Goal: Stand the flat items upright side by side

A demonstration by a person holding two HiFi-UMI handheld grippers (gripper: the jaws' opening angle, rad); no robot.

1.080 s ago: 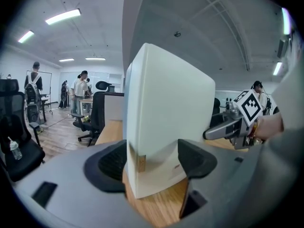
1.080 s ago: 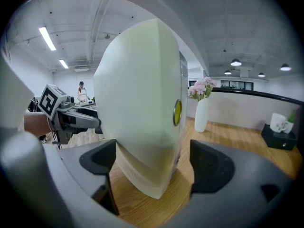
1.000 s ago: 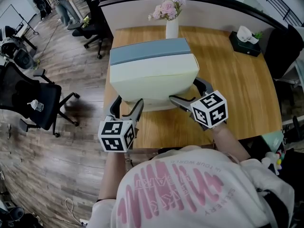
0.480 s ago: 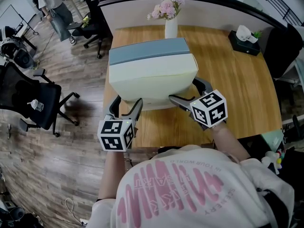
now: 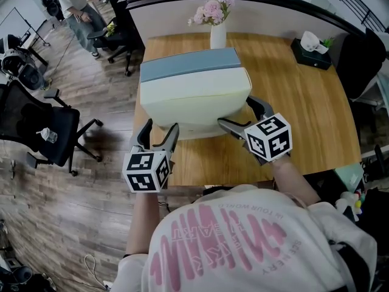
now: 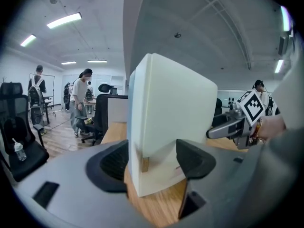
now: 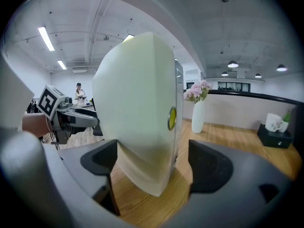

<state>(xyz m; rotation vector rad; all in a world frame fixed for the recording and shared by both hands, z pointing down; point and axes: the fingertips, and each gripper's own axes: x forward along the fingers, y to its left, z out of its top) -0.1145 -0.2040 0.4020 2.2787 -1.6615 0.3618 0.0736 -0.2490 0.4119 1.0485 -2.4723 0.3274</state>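
Left gripper point(image 5: 160, 126) fingers apparently clamp the upright cream padded slab's point(image 5: 194, 99) near-left corner; I see right gripper point(image 5: 238, 111) fingers apart astride it.

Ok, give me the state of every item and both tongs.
Cream flat item: upright on edge, between both tongs.
Blue-grey flat item: upright, right behind the cream one.
Left tongs: closed on the cream item's corner.
Right tongs: open, gap at one pad.
Vase: upright, holding flowers.
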